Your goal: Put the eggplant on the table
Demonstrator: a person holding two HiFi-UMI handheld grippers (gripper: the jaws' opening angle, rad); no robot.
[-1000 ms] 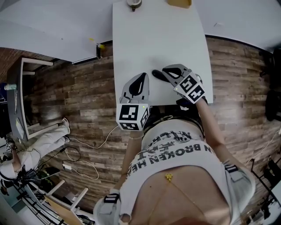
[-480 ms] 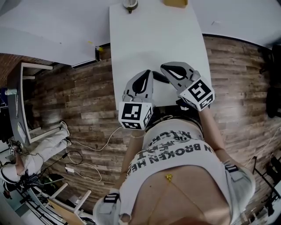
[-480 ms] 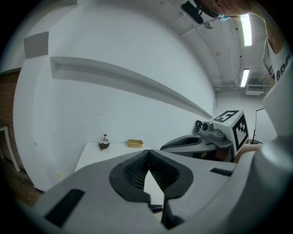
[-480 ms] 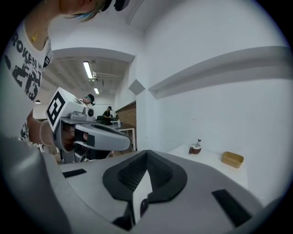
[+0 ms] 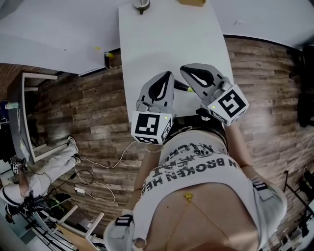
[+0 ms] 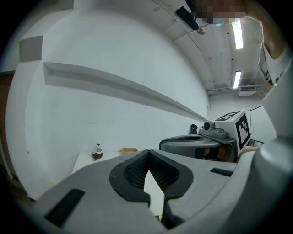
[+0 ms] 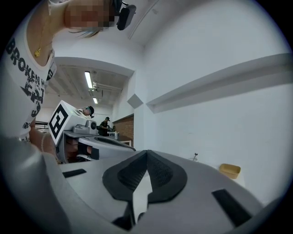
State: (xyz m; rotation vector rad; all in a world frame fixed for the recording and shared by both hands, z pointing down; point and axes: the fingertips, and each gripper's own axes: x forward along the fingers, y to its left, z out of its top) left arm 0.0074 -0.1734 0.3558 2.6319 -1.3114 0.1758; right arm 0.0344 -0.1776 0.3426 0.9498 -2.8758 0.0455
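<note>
The eggplant [image 5: 179, 86], dark with a greenish stem end, lies on the white table [image 5: 167, 39] near its front edge. Only a strip of it shows in the head view, between the two grippers. My left gripper [image 5: 169, 75] hovers above the table just left of it, jaws shut and empty [image 6: 147, 155]. My right gripper [image 5: 184, 69] hangs above and right of the eggplant, also shut on nothing [image 7: 146, 153]. Both point roughly level toward the table's far end. Each gripper's view shows the other gripper beside it.
At the table's far end stand a small brown bowl-like object with a stick [image 5: 140, 5] [image 6: 97, 152] and a yellow container [image 5: 192, 2] [image 7: 229, 170]. A white wall lies beyond. Wood floor surrounds the table, with cables and a seated person [image 5: 29, 176] at the left.
Both grippers have risen, the right one more, its tip lifting away from the eggplant. The eggplant stays on the table.
</note>
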